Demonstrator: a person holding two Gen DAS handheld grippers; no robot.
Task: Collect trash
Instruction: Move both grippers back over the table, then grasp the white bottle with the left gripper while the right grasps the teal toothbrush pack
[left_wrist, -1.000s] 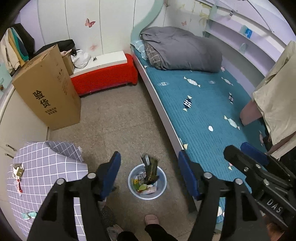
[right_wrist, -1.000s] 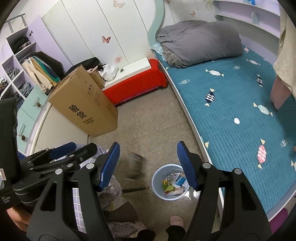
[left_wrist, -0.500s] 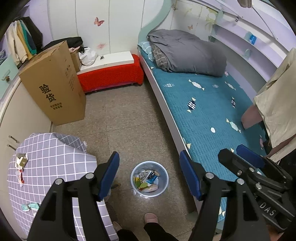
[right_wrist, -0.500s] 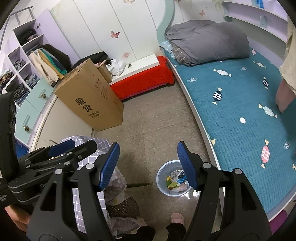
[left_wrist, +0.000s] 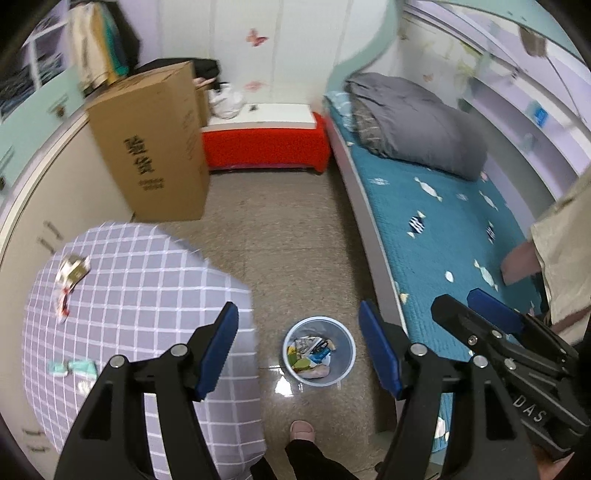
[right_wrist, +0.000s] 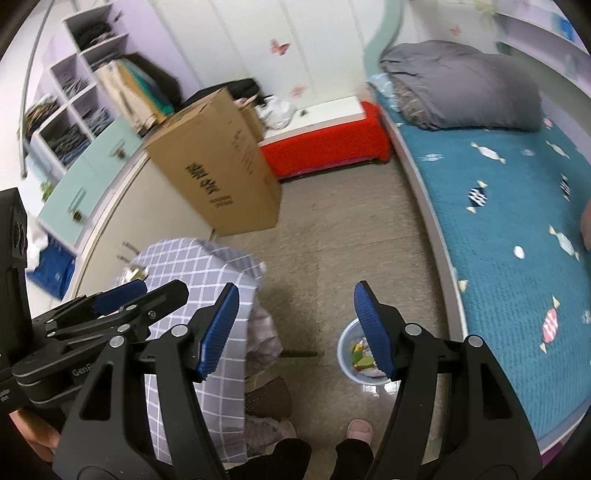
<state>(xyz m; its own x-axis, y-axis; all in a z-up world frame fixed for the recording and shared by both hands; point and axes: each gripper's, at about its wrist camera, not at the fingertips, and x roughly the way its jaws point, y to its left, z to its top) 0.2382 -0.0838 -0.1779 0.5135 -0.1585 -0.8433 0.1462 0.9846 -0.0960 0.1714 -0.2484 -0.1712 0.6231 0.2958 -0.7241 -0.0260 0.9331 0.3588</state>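
Currently both grippers hang empty over the floor, jaws apart: left gripper (left_wrist: 298, 349), right gripper (right_wrist: 295, 326). Bin (left_wrist: 345, 339) stands on the floor between table (left_wrist: 140, 280) and bed (left_wrist: 436, 221), holding wrappers. More scraps (left_wrist: 72, 271) and two green packets (left_wrist: 74, 367) lie on the table

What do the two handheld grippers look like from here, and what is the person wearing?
Both the left gripper and the right gripper have matte black skeletal frames with silver pivot bolts and ribbed blue fingers. White lettering, "DAS", shows on the right one's body. The person wears dark trousers and pinkish slippers.
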